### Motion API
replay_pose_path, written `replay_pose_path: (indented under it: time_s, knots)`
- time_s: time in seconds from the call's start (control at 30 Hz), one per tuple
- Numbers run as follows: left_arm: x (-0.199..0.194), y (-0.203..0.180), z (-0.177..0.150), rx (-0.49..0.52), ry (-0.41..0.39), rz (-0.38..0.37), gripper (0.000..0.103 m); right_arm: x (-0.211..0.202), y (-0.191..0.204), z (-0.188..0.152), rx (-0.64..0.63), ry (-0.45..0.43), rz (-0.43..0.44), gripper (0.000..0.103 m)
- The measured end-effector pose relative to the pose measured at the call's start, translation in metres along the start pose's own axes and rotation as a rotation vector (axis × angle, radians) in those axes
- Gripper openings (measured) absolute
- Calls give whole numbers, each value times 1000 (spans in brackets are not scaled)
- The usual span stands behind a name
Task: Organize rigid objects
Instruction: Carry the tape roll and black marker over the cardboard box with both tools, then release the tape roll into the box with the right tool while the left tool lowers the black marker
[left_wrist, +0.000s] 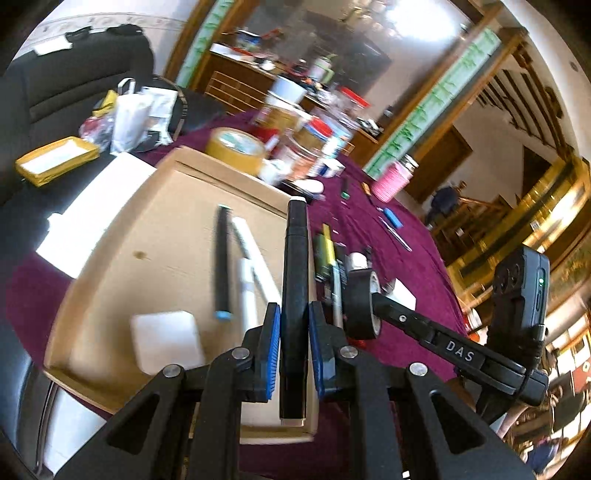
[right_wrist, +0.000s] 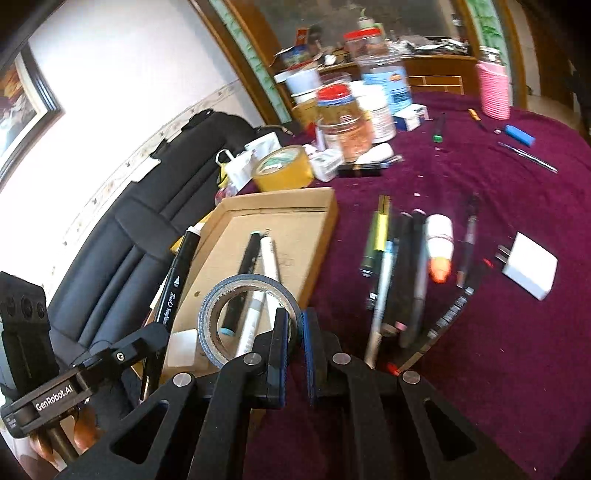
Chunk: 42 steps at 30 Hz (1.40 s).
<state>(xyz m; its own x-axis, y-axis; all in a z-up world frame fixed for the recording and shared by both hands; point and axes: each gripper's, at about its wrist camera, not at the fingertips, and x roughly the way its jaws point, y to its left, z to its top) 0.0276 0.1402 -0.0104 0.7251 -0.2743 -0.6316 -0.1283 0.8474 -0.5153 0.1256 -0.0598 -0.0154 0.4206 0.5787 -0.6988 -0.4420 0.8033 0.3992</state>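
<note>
My left gripper (left_wrist: 291, 332) is shut on a black marker (left_wrist: 295, 258) with white ends, held lengthwise over the right edge of a shallow cardboard tray (left_wrist: 173, 229). In the tray lie a black pen with a light blue end (left_wrist: 222, 258), a white marker (left_wrist: 245, 280) and a white block (left_wrist: 166, 339). My right gripper (right_wrist: 295, 332) is shut on the rim of a dark tape roll (right_wrist: 243, 317), hanging above the tray (right_wrist: 280, 201). The left wrist view shows that tape roll (left_wrist: 356, 306) just right of the marker. The right wrist view shows the marker (right_wrist: 177, 280) at the left.
Several pens and markers (right_wrist: 399, 266) lie on the purple tablecloth (right_wrist: 480, 350) right of the tray, with a white charger plug (right_wrist: 532, 269). A yellow tape roll (right_wrist: 282, 166), jars (right_wrist: 340, 114) and a pink cup (right_wrist: 493, 88) crowd the far side. A black sofa (right_wrist: 129, 229) stands left.
</note>
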Motion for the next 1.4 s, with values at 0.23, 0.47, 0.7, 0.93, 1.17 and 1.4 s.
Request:
replay_pose_path:
  time_s: [0.23,0.47,0.7,0.93,1.17,1.4]
  knots:
    - [9,39,36,-55,7,112,15,45,13,40,-24,47,-54,8]
    - [38,65,59,-88,69,162,15,101,19,77,-38,115,-167,8]
    - [71,76,63,-100,149,238,15,136,18,87,-73,149,-274,8]
    - [83,75,64,-82,175,282,15,152,30,84,-148,172,-345,8]
    - [94,72,65,-63,210,329,15,157,30,81,-162,184,-354,8]
    - [99,69,64,-39,223,354,15,160,29,80,-176,177,-341,9]
